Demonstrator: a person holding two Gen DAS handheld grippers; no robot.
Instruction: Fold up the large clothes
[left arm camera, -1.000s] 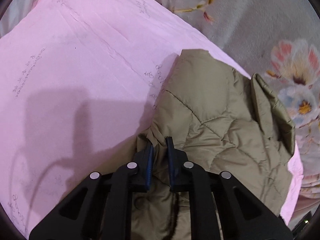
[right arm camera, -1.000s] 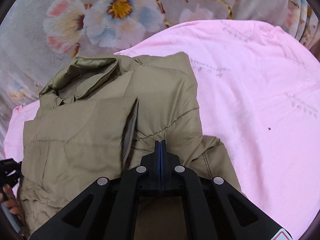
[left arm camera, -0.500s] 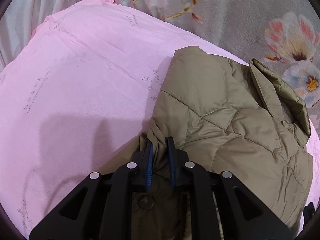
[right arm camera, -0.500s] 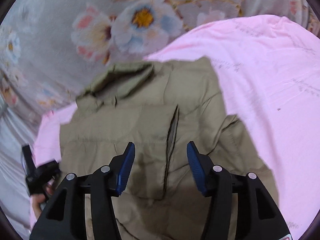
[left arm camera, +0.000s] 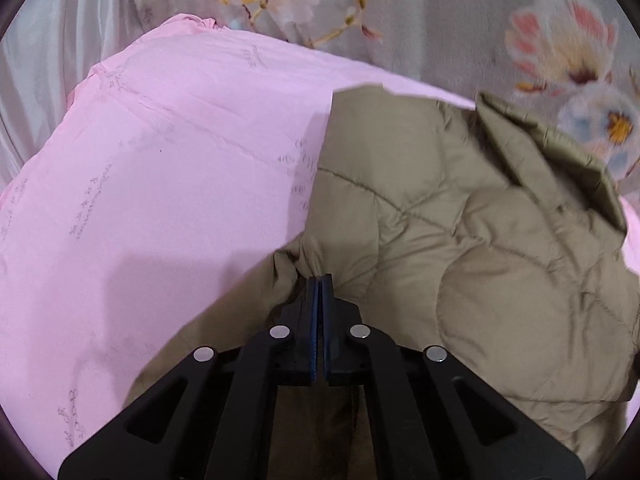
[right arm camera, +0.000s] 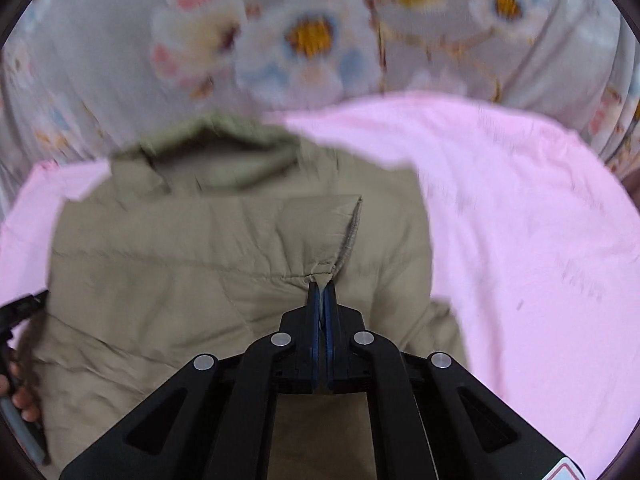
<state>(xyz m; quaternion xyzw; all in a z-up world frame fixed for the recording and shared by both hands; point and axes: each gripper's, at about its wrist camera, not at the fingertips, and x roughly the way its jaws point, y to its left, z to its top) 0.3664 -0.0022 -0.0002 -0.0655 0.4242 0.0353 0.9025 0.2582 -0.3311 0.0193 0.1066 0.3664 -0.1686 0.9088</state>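
A khaki quilted jacket (left arm camera: 460, 240) lies partly folded on a pink sheet (left arm camera: 160, 200), its collar (left arm camera: 540, 140) toward the far side. My left gripper (left arm camera: 319, 278) has its jaws closing flat together on a puckered pinch of the jacket's near left edge. In the right wrist view the jacket (right arm camera: 200, 260) fills the middle, with a folded-over flap ending in a ribbed edge. My right gripper (right arm camera: 321, 284) has its jaws closing on the lower end of that flap edge, and the fabric gathers at the tips. The picture is blurred.
The pink sheet (right arm camera: 520, 220) spreads wide to the right of the jacket and lies on a grey floral cover (right arm camera: 312, 40). At the right wrist view's left edge I see a hand (right arm camera: 20, 396) holding the other gripper's black frame (right arm camera: 16, 320).
The right gripper went from shut to open half a second ago and has shut on the flap's edge. The left jaws, slightly apart on fabric before, have closed together. Both views swung a little.
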